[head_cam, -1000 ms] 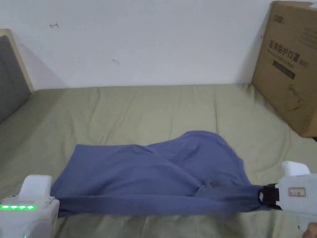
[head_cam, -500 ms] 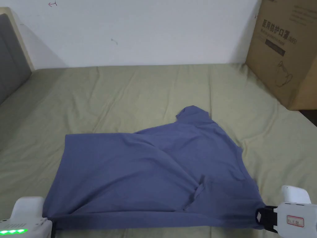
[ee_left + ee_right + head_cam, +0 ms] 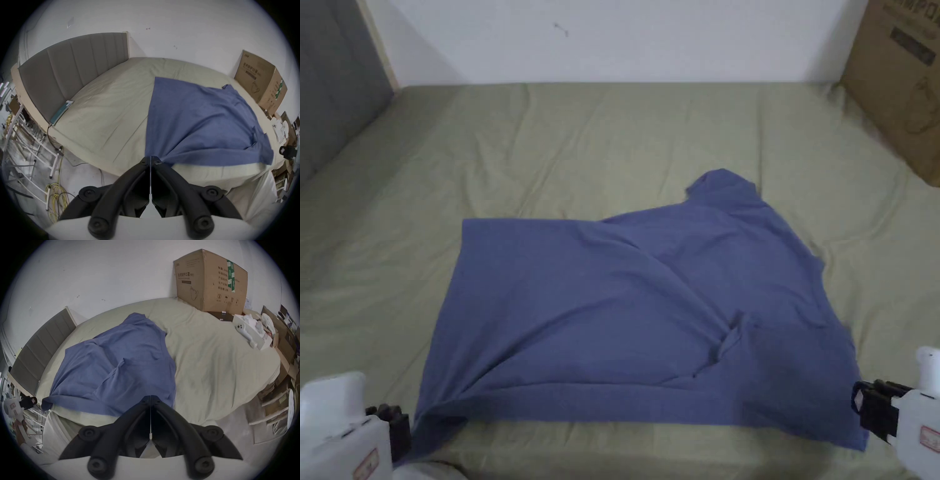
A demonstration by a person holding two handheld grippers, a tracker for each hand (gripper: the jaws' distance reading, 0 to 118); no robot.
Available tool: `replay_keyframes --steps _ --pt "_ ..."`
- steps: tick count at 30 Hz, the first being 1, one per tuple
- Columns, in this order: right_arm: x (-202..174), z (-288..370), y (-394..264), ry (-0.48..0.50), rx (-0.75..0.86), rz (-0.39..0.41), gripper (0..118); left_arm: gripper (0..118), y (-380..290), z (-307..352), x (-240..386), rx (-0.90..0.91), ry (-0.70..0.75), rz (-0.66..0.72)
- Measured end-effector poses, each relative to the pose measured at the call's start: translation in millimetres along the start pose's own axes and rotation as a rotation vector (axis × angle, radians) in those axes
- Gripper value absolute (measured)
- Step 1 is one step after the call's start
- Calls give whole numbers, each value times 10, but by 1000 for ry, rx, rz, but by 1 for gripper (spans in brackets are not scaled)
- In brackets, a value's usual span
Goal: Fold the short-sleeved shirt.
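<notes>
A blue short-sleeved shirt point(image 3: 637, 312) lies spread on the olive bed sheet point(image 3: 612, 137), its collar toward the wall and one sleeve folded over the body. My left gripper point(image 3: 400, 431) is shut on the near left hem corner, and the cloth's creases run into its closed jaws point(image 3: 150, 157). At the near right side, my right gripper point(image 3: 859, 403) is shut with its tips on the shirt's edge point(image 3: 150, 395). Both grippers sit low at the bed's near edge. The shirt point(image 3: 203, 121) rests slack between them.
A large cardboard box point(image 3: 900, 81) stands on the bed's far right corner. A grey headboard point(image 3: 331, 81) runs along the left, with a phone point(image 3: 61, 112) at its foot. White items and boxes point(image 3: 253, 332) crowd the right side. Cables and a metal frame point(image 3: 40, 146) lie on the floor.
Both grippers have pulled the shirt's near edge toward the person and lowered it. The cloth went from stretched and bunched to spread flat on the sheet. The head camera has tilted down.
</notes>
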State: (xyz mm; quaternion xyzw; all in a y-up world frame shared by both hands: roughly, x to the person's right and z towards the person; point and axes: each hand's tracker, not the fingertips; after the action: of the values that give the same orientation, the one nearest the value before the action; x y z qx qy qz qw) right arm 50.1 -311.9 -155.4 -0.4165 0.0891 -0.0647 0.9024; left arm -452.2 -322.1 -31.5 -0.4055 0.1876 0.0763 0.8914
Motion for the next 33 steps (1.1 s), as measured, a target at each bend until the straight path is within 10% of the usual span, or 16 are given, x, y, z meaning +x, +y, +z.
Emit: replay_keyframes --steps 4,6,8,13,14,16,20,24,28,30,33 --pt "2 -92 -73 13 -38 -23 0 11 -70 -49 -49 -4 -6 15" --pt "10 -112 -69 8 -40 -25 0 73 -21 -89 -35 -6 -19 8" --pt "1 -127 -49 13 -48 -24 0 93 3 -213 1 -44 -53 -18" --pt "-2 -177 -46 9 -66 -14 0 89 61 -601 186 -111 -65 -98" --pt "5 -198 -55 9 -77 -12 0 74 52 -681 196 -121 -71 -108" --pt "6 -204 -82 7 -87 -16 0 4 23 -790 200 -182 -62 -109" --pt "43 -107 -113 4 -38 13 1 3 46 -699 196 -150 -63 -118" --pt "153 -176 -45 4 -33 43 91 3 84 -614 164 -148 -78 -97" --pt "248 -521 -51 -11 -171 53 81 3 101 -570 185 -141 -83 -96" --pt "273 -623 -134 -18 -183 67 6 3 112 -564 214 -141 -81 -98" --pt "265 -597 -174 1 -211 73 6 3 107 -538 204 -144 -86 -82"
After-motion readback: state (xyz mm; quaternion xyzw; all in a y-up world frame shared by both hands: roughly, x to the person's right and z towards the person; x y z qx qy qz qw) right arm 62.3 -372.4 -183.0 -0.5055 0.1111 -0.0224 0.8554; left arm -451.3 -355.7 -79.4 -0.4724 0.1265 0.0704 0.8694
